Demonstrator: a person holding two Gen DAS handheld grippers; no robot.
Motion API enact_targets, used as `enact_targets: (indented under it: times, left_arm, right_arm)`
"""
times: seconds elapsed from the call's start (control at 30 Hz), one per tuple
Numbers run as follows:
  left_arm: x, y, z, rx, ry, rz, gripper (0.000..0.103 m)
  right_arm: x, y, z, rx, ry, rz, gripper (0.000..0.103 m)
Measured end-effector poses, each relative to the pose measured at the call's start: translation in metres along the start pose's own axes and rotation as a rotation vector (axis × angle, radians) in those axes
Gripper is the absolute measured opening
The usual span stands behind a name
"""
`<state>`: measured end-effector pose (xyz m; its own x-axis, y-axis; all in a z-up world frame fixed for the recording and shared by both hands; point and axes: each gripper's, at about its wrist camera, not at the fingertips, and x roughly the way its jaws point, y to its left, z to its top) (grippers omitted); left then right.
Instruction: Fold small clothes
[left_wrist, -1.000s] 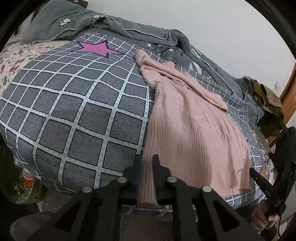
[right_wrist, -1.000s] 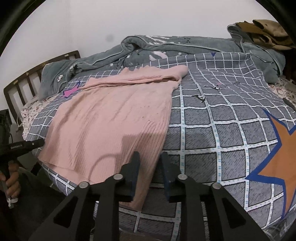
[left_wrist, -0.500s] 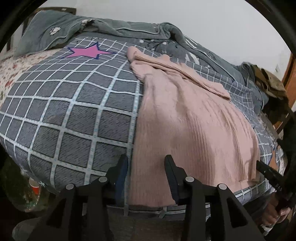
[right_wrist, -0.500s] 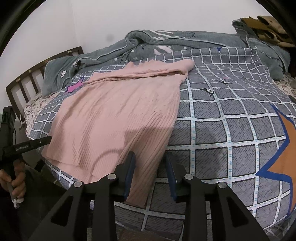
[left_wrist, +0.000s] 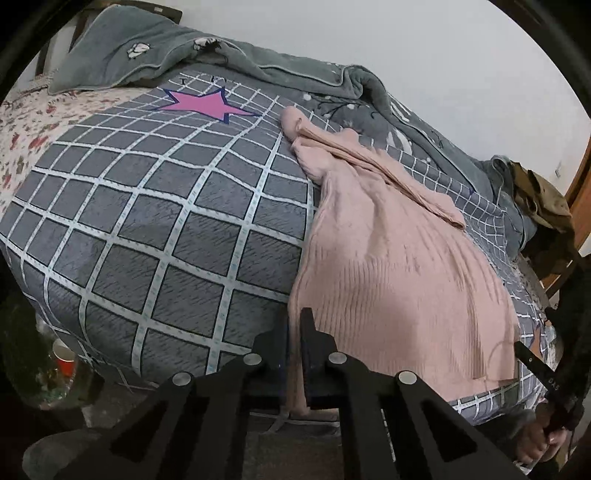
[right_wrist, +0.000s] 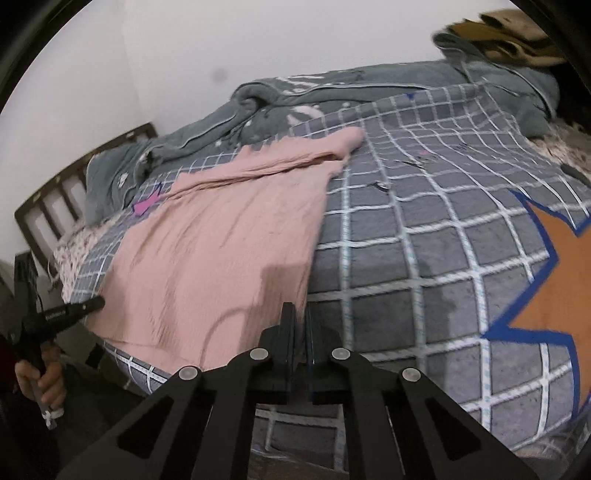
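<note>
The pink sweater (left_wrist: 388, 266) lies flat on the checked grey blanket (left_wrist: 166, 221), its bottom edge hanging over the side of the bed. The left gripper (left_wrist: 294, 332) pinches one bottom corner tight. The right gripper (right_wrist: 300, 325) looks squeezed on the other corner (that view is blurry). A green-grey quilt (right_wrist: 332, 88) is bunched by the wall

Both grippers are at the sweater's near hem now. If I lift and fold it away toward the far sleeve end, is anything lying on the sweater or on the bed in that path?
Nothing visible does. The left gripper and right gripper are each shut on the pink sweater at its near hem. The sweater's top is bare, and only the checked blanket lies around it.
</note>
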<state>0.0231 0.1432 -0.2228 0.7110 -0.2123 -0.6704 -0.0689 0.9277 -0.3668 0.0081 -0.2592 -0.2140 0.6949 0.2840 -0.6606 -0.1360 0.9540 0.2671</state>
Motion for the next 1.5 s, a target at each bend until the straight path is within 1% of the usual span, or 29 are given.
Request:
enact_targets:
  times: [0.03,0.07,0.13,0.2,0.23,0.27,0.3,0.37,0.4,0.43,0.47,0.5,0.57,0.63,0.7,0.73,0.77,0.8,0.87,0.9,0.97,1.03,1.1,1.2,1.23,1.3,1.37,1.43,1.5]
  left_arm:
    - [0.000,-0.001,-0.001,0.008,0.001,-0.001,0.007]
    - [0.000,-0.003,-0.001,0.018,0.004,-0.004,0.007]
    - [0.001,-0.004,-0.002,0.027,0.015,-0.011,0.008]
    - [0.001,-0.004,-0.002,0.022,0.024,-0.023,0.009]
    - [0.002,-0.004,-0.001,0.017,0.032,-0.031,0.009]
    - [0.003,-0.003,-0.001,0.014,0.036,-0.036,0.010]
    - [0.004,-0.003,-0.001,0.010,0.043,-0.037,0.010]
    - [0.006,-0.003,-0.001,0.008,0.052,-0.041,0.013]
    - [0.006,-0.004,-0.002,0.011,0.055,-0.040,0.014]
    - [0.007,-0.005,-0.002,0.015,0.058,-0.038,0.019]
    - [0.007,-0.006,-0.003,0.021,0.060,-0.037,0.024]
    - [0.008,-0.007,-0.003,0.027,0.061,-0.035,0.025]
    - [0.008,-0.010,-0.004,0.041,0.060,-0.037,0.032]
    - [0.008,-0.014,-0.005,0.064,0.060,-0.047,0.039]
    - [0.009,-0.018,-0.005,0.090,0.054,-0.026,0.039]
    - [0.009,-0.020,-0.006,0.101,0.050,-0.013,0.036]
    - [0.009,-0.020,-0.006,0.107,0.048,0.003,0.018]
    - [0.010,-0.019,-0.006,0.102,0.053,0.013,0.010]
    - [0.008,-0.011,-0.004,0.074,0.049,0.008,0.008]
    - [0.006,-0.007,-0.003,0.058,0.042,0.007,0.008]
    - [0.005,-0.001,-0.003,0.033,0.048,-0.004,0.008]
    - [0.007,0.004,-0.002,0.006,0.067,-0.030,0.010]
    - [0.007,0.006,-0.003,-0.004,0.077,-0.046,0.010]
    - [0.008,0.006,-0.003,-0.019,0.089,-0.079,0.011]
    - [0.008,0.007,-0.003,-0.025,0.091,-0.090,0.014]
    - [0.008,0.006,-0.003,-0.031,0.095,-0.117,0.020]
    - [0.007,0.003,-0.004,-0.023,0.096,-0.136,0.029]
    - [0.006,-0.001,-0.006,-0.004,0.094,-0.136,0.031]
    - [0.005,-0.003,-0.007,0.019,0.092,-0.124,0.031]
  right_arm:
    - [-0.001,-0.002,-0.001,0.008,0.001,-0.008,0.005]
    - [-0.002,-0.004,-0.001,0.019,0.001,-0.018,0.008]
    - [-0.007,-0.008,-0.001,0.044,-0.008,0.008,0.009]
    - [-0.013,-0.010,0.003,0.066,-0.033,0.062,0.020]
    - [-0.014,-0.008,0.004,0.066,-0.043,0.076,0.035]
    - [-0.014,-0.004,0.006,0.057,-0.053,0.091,0.040]
    - [-0.013,0.000,0.008,0.045,-0.052,0.097,0.044]
    - [-0.004,0.011,0.010,0.016,-0.028,0.091,0.046]
    - [0.002,0.017,0.010,0.001,-0.012,0.077,0.046]
    - [0.006,0.022,0.008,-0.011,0.001,0.062,0.046]
    - [0.015,0.027,0.006,-0.032,0.026,0.028,0.046]
    - [0.020,0.031,0.003,-0.050,0.039,0.000,0.046]
    - [0.025,0.041,-0.003,-0.114,0.044,-0.063,0.046]
    - [0.025,0.049,-0.008,-0.167,0.051,-0.092,0.046]
    - [0.026,0.049,-0.013,-0.183,0.059,-0.102,0.044]
    - [0.026,0.049,-0.016,-0.193,0.061,-0.115,0.039]
    - [0.025,0.047,-0.017,-0.198,0.060,-0.125,0.036]
    - [0.023,0.044,-0.017,-0.196,0.058,-0.128,0.029]
    - [0.019,0.034,-0.015,-0.162,0.055,-0.127,0.011]
    - [0.018,0.025,-0.012,-0.125,0.054,-0.119,0.009]
    - [0.012,0.009,-0.012,-0.051,0.057,-0.097,0.011]
    - [0.008,0.000,-0.014,-0.017,0.058,-0.093,0.020]
    - [0.005,-0.003,-0.015,0.001,0.056,-0.080,0.022]
    - [0.006,0.001,-0.015,-0.017,0.053,-0.075,0.022]
    - [0.006,0.003,-0.015,-0.021,0.053,-0.069,0.025]
    - [0.009,0.006,-0.016,-0.021,0.062,-0.049,0.025]
    - [0.015,0.009,-0.016,-0.028,0.084,-0.034,0.025]
    - [0.018,0.013,-0.018,-0.048,0.096,-0.044,0.025]
    - [0.018,0.015,-0.019,-0.063,0.100,-0.047,0.025]
